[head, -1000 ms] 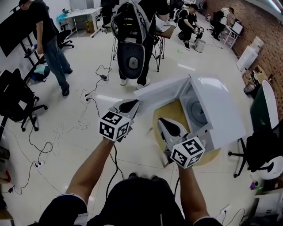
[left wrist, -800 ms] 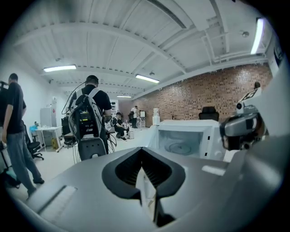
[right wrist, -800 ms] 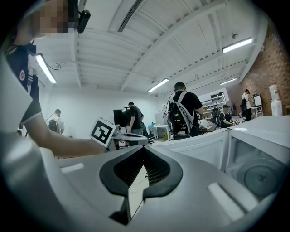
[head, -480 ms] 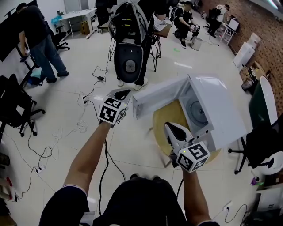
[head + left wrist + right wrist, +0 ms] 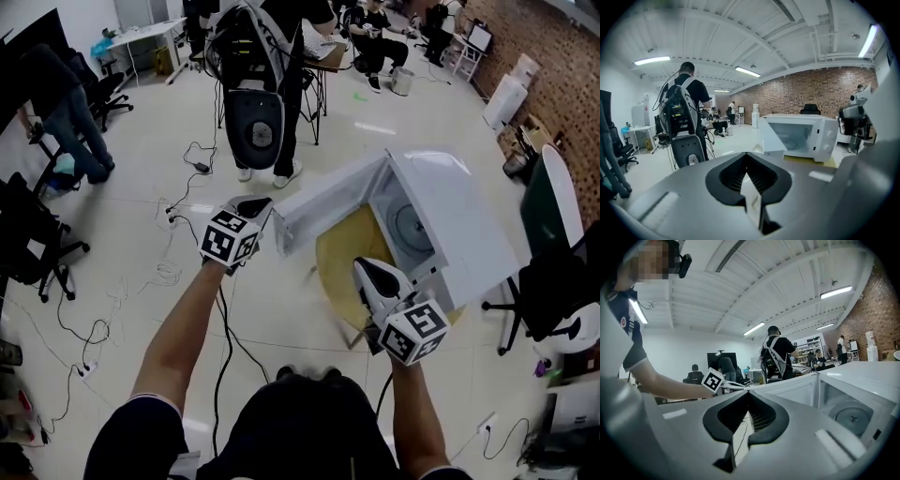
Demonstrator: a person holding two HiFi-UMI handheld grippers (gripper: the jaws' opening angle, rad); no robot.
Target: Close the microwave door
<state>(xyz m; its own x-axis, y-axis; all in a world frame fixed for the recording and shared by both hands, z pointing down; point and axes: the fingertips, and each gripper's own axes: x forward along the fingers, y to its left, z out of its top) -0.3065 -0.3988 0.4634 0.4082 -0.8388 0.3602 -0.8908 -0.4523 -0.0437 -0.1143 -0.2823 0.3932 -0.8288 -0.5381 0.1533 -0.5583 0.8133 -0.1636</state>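
1. Straight to the microwave door (image 5: 328, 202) — swung wide open, reaching leftward from the white microwave (image 5: 459, 225), with its free edge toward the left gripper.
2. Inside the open cavity, in plain sight: the round turntable (image 5: 412, 230), pale grey against white walls.
3. Under the microwave: a round yellowish table (image 5: 339, 261), standing on a pale glossy floor (image 5: 281, 319).
4. Over to the left gripper (image 5: 262, 202) — arm stretched well forward, tips just beside the door's free edge. Touching or not, impossible to tell from the head view. Jaws clenched together in the left gripper view, nothing between them, with microwave and open door ahead and to the right.
5. Now the right gripper (image 5: 362, 266): held nearer the body, above the table's near side and in front of the open cavity, apart from the door. Jaws pressed shut here too, gripping nothing.
6. Further out: a person wearing a backpack rig (image 5: 253, 94) standing beyond the door, loose cables (image 5: 178, 272) trailing across the floor, a black office chair (image 5: 37, 234) at the left, and a brick wall (image 5: 562, 84) along the right.
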